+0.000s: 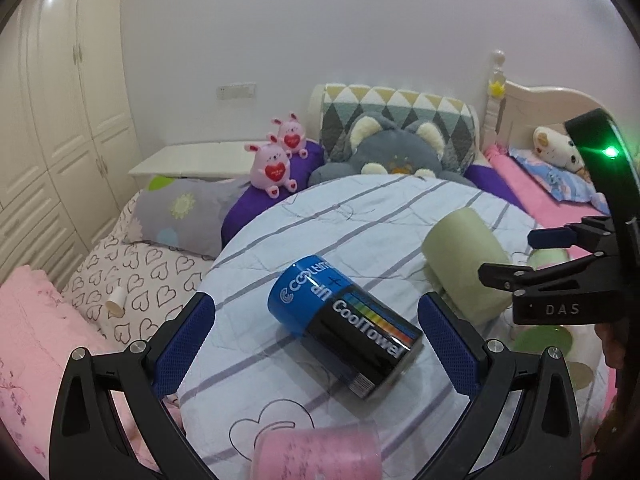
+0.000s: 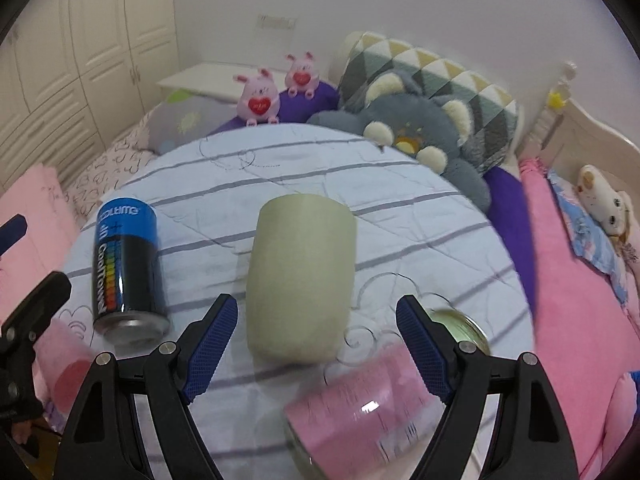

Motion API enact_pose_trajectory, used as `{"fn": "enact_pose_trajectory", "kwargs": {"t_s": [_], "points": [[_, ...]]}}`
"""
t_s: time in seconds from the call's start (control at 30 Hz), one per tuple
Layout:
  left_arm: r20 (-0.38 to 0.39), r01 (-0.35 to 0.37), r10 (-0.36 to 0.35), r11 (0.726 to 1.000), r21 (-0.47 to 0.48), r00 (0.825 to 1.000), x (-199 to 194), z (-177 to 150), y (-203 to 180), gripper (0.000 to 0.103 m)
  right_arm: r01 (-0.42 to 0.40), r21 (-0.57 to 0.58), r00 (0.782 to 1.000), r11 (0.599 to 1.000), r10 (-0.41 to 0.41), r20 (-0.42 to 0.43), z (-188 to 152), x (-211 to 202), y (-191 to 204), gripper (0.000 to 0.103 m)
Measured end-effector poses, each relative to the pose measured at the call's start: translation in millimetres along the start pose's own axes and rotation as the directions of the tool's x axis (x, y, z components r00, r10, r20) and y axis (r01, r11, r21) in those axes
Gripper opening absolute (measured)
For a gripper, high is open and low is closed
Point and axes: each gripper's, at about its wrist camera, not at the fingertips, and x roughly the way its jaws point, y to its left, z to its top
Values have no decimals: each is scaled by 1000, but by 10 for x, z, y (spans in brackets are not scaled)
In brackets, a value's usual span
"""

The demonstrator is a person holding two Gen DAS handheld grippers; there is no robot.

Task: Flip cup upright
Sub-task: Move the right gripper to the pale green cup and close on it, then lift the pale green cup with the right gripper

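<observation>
A pale green cup (image 2: 302,276) lies on its side on a round table with a striped cloth (image 2: 280,168). My right gripper (image 2: 316,344) is open, its jaws either side of the cup's near end, not touching it. In the left wrist view the green cup (image 1: 466,258) lies at the right, with the right gripper (image 1: 508,256) beside it. My left gripper (image 1: 316,344) is open and empty over a blue and black can (image 1: 344,326) lying on its side. The can also shows in the right wrist view (image 2: 126,268).
A pink cup (image 2: 360,408) lies on its side near the table's front edge, also in the left wrist view (image 1: 316,456). A green lid (image 2: 460,324) lies beside it. A bed with plush toys (image 2: 424,136) and pillows surrounds the table. Wardrobes (image 1: 60,100) stand at left.
</observation>
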Motion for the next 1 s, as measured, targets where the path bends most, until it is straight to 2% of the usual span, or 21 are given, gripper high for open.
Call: {"fn": "enact_pose_trajectory", "kwargs": {"t_s": [0.13, 0.23, 0.37, 0.43, 0.57, 1.0], "points": [[-55, 11, -11, 1000, -8, 998, 164, 27, 23, 102, 2, 1, 997, 1000, -2, -79, 89, 284, 23, 83], [-50, -9, 8, 1000, -2, 999, 223, 16, 26, 102, -33, 23, 991, 999, 36, -130, 119, 442, 43, 83], [-66, -21, 21, 1000, 7, 998, 305, 1, 26, 102, -18, 28, 983, 999, 23, -185, 131, 622, 56, 83], [-80, -27, 28, 1000, 7, 996, 348, -2, 41, 102, 3, 30, 984, 1000, 3, -177, 135, 588, 62, 78], [-79, -22, 22, 1000, -11, 997, 354, 6, 71, 102, -41, 28, 981, 999, 46, -186, 128, 547, 76, 78], [-85, -51, 52, 999, 6, 995, 355, 30, 37, 102, -51, 49, 989, 997, 57, -136, 68, 298, 61, 78]]}}
